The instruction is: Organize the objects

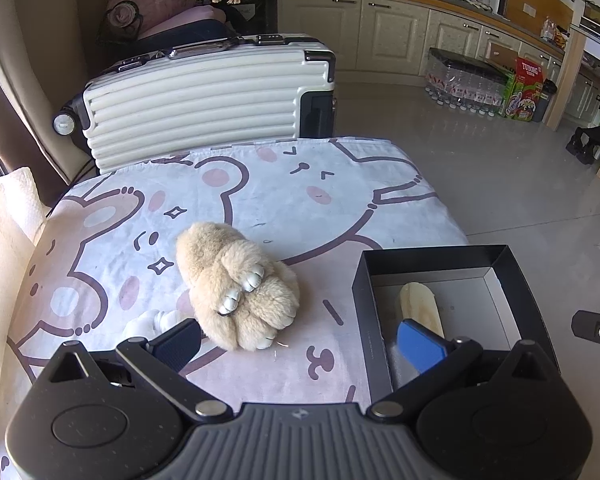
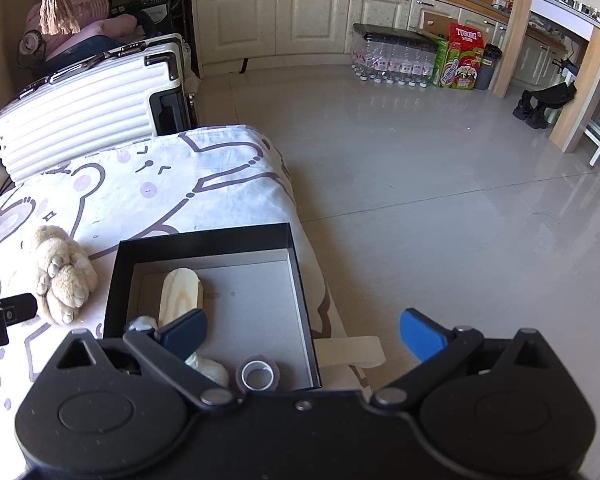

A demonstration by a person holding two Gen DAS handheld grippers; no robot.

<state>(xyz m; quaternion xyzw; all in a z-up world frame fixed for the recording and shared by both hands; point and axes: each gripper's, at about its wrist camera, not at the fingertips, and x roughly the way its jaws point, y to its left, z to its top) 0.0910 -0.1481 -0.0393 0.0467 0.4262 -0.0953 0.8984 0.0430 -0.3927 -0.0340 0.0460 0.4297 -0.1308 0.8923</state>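
my left hand-held gripper [image 1: 302,344] hangs over the near edge of the desk [image 1: 260,184] with its jaws as wide as they go and nothing between the pads. the plush paw [image 1: 236,288] lies on the bear-print cloth just ahead of it, claws toward me, closer to the left finger than the right. i think that is the next thing to collect, which is why this hand sits low and angled down at it rather than off to the side.

my right hand-held gripper [image 2: 302,332] is likewise spread wide and holds nothing. it hovers over the near end of the black box [image 2: 112,280], which sits at the right corner of the desk so that either hand can reach in. one finger is above the box floor, the other out past its right wall, over the floor of the room.

inside the box the wooden piece [image 2: 182,292] lies along the left wall, the tape roll [image 2: 257,374] stands near the front wall, and a pale lump [image 2: 208,366] sits partly under my finger; i cannot tell what that one is. these look already sorted, laid to the left and front so the middle stays free.

a small white thing [image 1: 156,322] lies on the cloth beside the paw, just at my left finger, partly hidden.
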